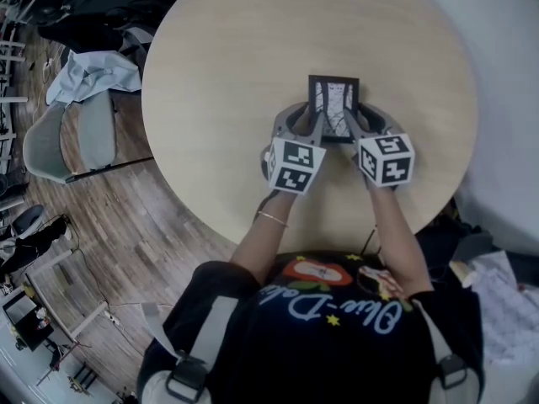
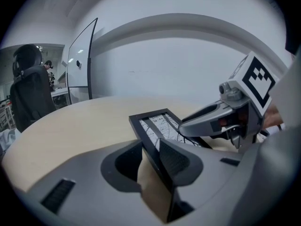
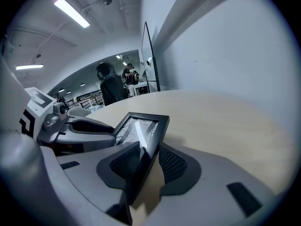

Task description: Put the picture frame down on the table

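A small black picture frame (image 1: 334, 108) with a black-and-white print lies face up on the round light-wood table (image 1: 227, 66), close to the near edge. My left gripper (image 1: 308, 124) straddles its left rim and my right gripper (image 1: 360, 123) its right rim. In the left gripper view the frame (image 2: 157, 124) runs between the pads of the left gripper (image 2: 150, 149), with bare table showing beside the left pad. In the right gripper view the frame (image 3: 138, 128) sits between the pads of the right gripper (image 3: 150, 157), and a gap shows at the right pad. Both stand open.
A grey chair (image 1: 72, 141) with a pale cloth (image 1: 93, 74) stands on the wood floor left of the table. A white curved wall (image 1: 505, 74) runs behind and to the right. A person in dark clothes (image 3: 110, 86) stands far off.
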Available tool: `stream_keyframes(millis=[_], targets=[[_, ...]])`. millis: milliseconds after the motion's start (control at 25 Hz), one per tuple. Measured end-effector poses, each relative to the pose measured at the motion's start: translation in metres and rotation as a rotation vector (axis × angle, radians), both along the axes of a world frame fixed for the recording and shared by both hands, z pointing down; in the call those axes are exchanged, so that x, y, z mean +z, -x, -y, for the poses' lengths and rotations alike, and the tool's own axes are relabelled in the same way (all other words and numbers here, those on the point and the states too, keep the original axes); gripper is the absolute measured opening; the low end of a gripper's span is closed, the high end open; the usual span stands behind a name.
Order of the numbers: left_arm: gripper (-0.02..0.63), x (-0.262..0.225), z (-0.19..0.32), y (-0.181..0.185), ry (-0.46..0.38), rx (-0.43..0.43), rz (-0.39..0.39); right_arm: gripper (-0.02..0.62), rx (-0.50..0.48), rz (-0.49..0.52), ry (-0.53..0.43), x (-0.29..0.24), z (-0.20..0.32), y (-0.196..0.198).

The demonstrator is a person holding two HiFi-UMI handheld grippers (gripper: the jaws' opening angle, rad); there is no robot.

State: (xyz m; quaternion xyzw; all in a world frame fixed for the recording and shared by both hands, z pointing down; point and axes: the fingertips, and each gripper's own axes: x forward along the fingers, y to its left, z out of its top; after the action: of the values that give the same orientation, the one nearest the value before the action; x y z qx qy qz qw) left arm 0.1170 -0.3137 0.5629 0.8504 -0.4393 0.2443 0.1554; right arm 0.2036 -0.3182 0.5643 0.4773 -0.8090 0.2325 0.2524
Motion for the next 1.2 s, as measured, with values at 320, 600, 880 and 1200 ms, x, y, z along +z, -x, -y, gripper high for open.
stream_keyframes(millis=[320, 600, 880, 1200], targets=[[0.095, 0.009, 0.004, -0.003, 0.009, 0.005, 0.025, 0.104, 0.003, -0.022, 0.02, 0.011, 0.002, -0.002], [0.095, 0.013, 0.005, -0.003, 0.028, 0.002, 0.064, 0.104, -0.004, -0.061, 0.021, 0.014, 0.004, -0.001], [0.094, 0.017, 0.005, -0.005, 0.024, 0.008, 0.128, 0.104, -0.004, -0.115, 0.031, 0.018, 0.004, -0.002], [0.094, 0.016, 0.005, -0.004, 0.055, 0.017, 0.08, 0.104, 0.007, -0.083, 0.029, 0.015, 0.004, -0.003]])
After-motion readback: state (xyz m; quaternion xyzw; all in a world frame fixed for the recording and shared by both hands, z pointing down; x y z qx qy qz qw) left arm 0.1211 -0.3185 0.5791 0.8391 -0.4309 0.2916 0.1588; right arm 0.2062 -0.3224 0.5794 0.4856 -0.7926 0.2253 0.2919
